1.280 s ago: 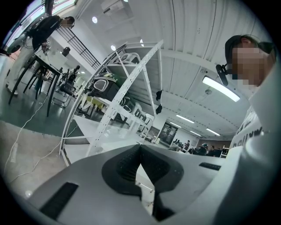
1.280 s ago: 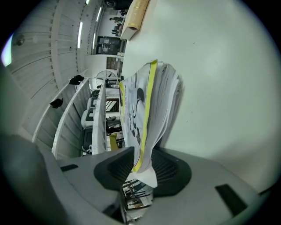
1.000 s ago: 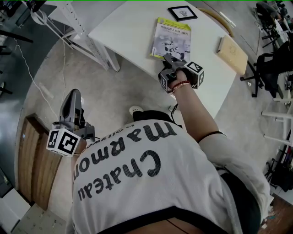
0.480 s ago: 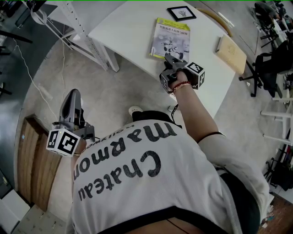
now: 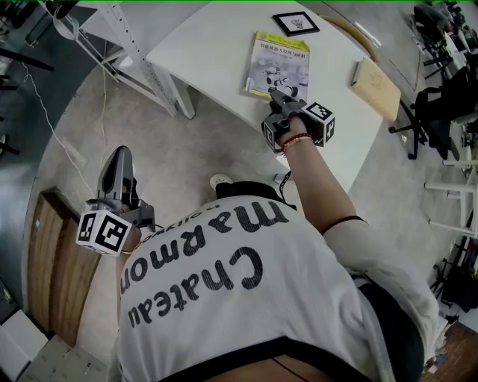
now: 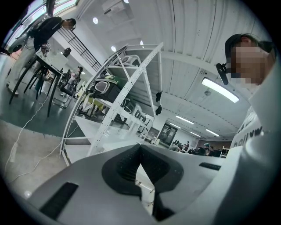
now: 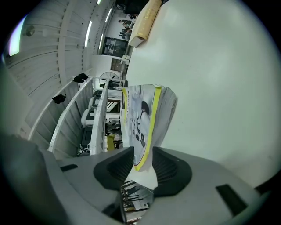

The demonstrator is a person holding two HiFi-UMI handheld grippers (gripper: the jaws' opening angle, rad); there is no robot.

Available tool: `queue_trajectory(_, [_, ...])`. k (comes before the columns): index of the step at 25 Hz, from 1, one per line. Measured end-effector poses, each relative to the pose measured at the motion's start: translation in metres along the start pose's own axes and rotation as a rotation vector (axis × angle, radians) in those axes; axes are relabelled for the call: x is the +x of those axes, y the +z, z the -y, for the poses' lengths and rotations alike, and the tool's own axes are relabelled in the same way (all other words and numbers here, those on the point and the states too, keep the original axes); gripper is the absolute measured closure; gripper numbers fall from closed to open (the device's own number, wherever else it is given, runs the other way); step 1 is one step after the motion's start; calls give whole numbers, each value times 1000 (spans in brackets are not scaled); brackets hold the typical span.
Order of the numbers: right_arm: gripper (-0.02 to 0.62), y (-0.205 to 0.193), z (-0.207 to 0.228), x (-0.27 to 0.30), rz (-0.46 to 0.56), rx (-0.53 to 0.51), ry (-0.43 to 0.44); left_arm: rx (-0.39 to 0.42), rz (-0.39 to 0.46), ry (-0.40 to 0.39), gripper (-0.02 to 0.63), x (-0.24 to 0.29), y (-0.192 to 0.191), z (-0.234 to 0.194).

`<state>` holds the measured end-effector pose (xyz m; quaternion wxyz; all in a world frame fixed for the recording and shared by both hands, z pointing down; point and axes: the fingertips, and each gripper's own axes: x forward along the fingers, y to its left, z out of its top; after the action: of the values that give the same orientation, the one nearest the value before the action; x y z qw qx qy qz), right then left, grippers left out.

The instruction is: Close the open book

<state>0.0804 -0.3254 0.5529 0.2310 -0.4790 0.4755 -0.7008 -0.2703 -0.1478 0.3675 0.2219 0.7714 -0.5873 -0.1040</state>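
Right gripper sits at the near edge of the white table, just above the middle of the head view. Its jaws stand about half apart, with the near corner of the book between them. In the right gripper view, the right gripper has the yellow-edged cover of the book running down into the gap. Both pads look to be bearing on it, so I take it as gripped by that corner.

From above, the book lies flat with its cover up, towards the upper middle of the frame. A small framed picture is well beyond it, and a tan slab lies off to the right. The pages fan a little near the gripped corner, but the book reads as closed, so the closing looks all but done.

Left gripper hangs at the lower left over the floor, away from the table. In its own view, the left gripper has its jaws together with nothing between them.

As I judge it, what remains is to let the corner settle, ease the jaws apart and draw straight back. The book lies close to the table's edge, so a pull while the pads grip could drag it off
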Motion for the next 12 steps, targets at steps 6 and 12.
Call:
queue_trajectory(6, [471, -10, -13, -4, -12, -23, 29, 3, 16, -6, 583, -5, 3, 3])
queue_trajectory(12, [471, -30, -48, -19, -51, -87, 109, 8, 33, -37, 583, -11, 4, 18])
